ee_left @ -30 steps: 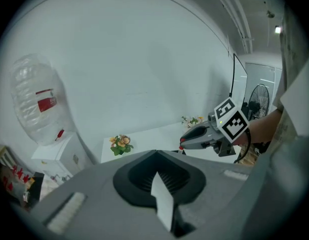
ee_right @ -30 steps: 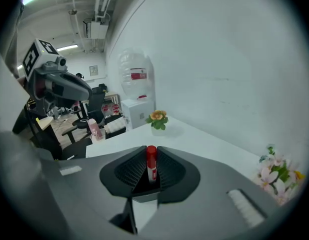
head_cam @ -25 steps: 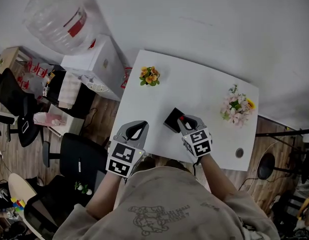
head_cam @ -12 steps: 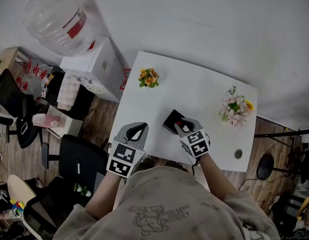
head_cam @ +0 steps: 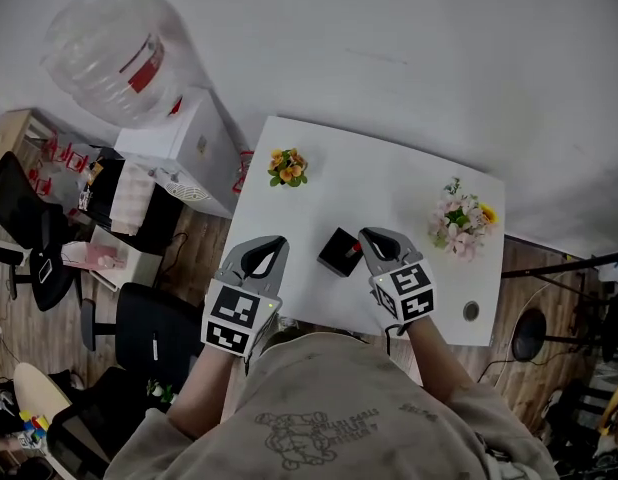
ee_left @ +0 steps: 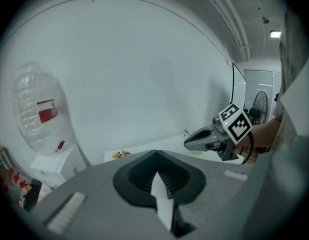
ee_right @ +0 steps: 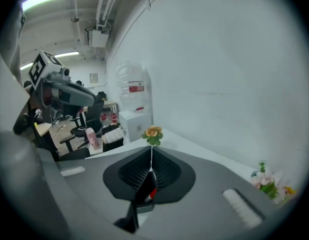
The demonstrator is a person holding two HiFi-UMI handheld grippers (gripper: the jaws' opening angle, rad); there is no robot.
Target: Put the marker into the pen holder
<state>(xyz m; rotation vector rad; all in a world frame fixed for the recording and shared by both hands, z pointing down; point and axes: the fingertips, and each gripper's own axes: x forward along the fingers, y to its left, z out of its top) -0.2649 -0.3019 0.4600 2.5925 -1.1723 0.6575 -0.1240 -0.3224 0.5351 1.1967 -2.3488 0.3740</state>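
Two grippers are held over the near edge of the white tabletop [head_cam: 389, 183], and little of the marker [ee_right: 147, 191] can be seen. In the head view it is almost wholly covered by the right gripper [head_cam: 369, 236]. Only a red speck is made out there, just beside the black pen holder [head_cam: 338, 252], and whether marker and holder touch cannot be told. The holder's opening is too dark and small to be read.

In the right gripper view the jaws are seen pressed together on the marker, a dark barrel with a red patch, gripped low between the pads and back from the tips. Its long axis is set slantwise, from between the pads down toward the camera, where its lower end is lost in shadow. Which end bears the cap cannot be told.

The left gripper [ee_left: 156, 154] is seen with its tips brought together and nothing gripped. It is held left of the holder, apart from it.

The tabletop is set against a pale wall. Orange flowers [head_cam: 286, 166] are placed at its far left and pink flowers [head_cam: 459, 218] at its right. A water bottle [head_cam: 114, 53] on a white dispenser [head_cam: 194, 138] and a black chair [head_cam: 154, 323] are seen on the wooden floor to the left.
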